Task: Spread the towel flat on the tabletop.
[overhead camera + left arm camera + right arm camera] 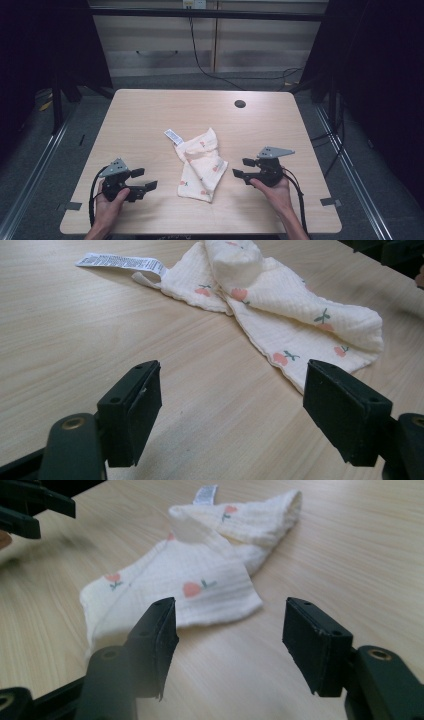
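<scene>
A cream cloth (201, 165) printed with small red fruit lies crumpled and folded on the middle of the wooden table (150, 110), its white label (173, 135) sticking out at the far left. My left gripper (146, 179) rests near the table's front left, open, with the cloth (280, 305) a short way ahead of its jaws. To the cloth's right my right gripper (242, 168) is open and empty, its jaws facing the cloth's near corner (200, 587) without touching it.
A round cable hole (240, 104) sits near the table's far edge. Black cables run over the grey floor behind the table, in front of pale cabinets. Dark frames stand on both sides.
</scene>
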{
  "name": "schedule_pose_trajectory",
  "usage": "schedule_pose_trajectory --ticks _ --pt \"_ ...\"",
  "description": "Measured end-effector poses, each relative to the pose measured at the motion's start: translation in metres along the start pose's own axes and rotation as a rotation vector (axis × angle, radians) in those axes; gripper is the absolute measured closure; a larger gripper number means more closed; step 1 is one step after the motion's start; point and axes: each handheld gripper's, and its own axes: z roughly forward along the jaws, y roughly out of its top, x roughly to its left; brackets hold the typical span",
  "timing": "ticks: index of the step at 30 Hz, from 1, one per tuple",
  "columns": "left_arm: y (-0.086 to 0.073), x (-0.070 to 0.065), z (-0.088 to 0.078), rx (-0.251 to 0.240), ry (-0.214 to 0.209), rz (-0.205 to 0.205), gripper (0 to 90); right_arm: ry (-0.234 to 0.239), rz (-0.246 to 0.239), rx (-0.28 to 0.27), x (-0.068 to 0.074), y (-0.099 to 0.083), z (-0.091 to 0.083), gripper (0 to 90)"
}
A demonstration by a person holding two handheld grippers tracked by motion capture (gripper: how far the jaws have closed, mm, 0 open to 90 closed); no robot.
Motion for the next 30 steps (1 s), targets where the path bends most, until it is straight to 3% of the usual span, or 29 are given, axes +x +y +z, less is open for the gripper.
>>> schedule_pose_trajectory --ticks 2,5,7,10,11,16,18,21,23,27,30 --pt "0.0 -0.001 0.0 -0.005 -0.002 -0.003 23.6 0.008 0.002 -0.06 0.003 0.008 0.014 40.8" --pt "0.0 0.0 0.0 -0.003 -0.003 0.0 23.7 0.017 0.006 -0.062 0.003 0.014 0.024 38.4" --pt "0.0 0.0 0.001 -0.001 -0.003 -0.001 23.7 0.036 -0.01 -0.014 0.005 0.025 0.039 39.9" --pt "0.0 0.0 0.001 -0.002 -0.004 -0.006 23.7 0.023 -0.03 -0.011 0.007 0.032 0.048 41.8" --pt "0.0 0.0 0.0 -0.001 -0.005 -0.007 23.6 0.046 -0.015 -0.009 0.007 0.039 0.055 45.4" --pt "0.0 0.0 0.0 -0.004 -0.007 -0.011 23.7 0.106 0.012 0.012 0.004 0.054 0.071 42.1" --pt "0.0 0.0 0.0 -0.004 -0.009 -0.01 23.7 0.11 -0.003 0.061 0.002 0.063 0.087 40.0" --pt "0.0 0.001 0.0 -0.003 -0.009 -0.007 23.7 0.102 -0.009 0.095 0.001 0.066 0.099 39.5" --pt "0.0 0.001 0.0 -0.001 -0.009 -0.009 23.7 0.128 0.004 0.113 0.001 0.068 0.114 38.9" --pt "0.0 0.002 0.002 0.013 -0.006 0.004 24.3 0.111 -0.038 0.158 0.005 0.067 0.132 37.2" --pt "0.0 0.003 0.002 0.013 0.003 0.005 24.5 0.113 -0.041 0.169 0.006 0.065 0.138 38.8"
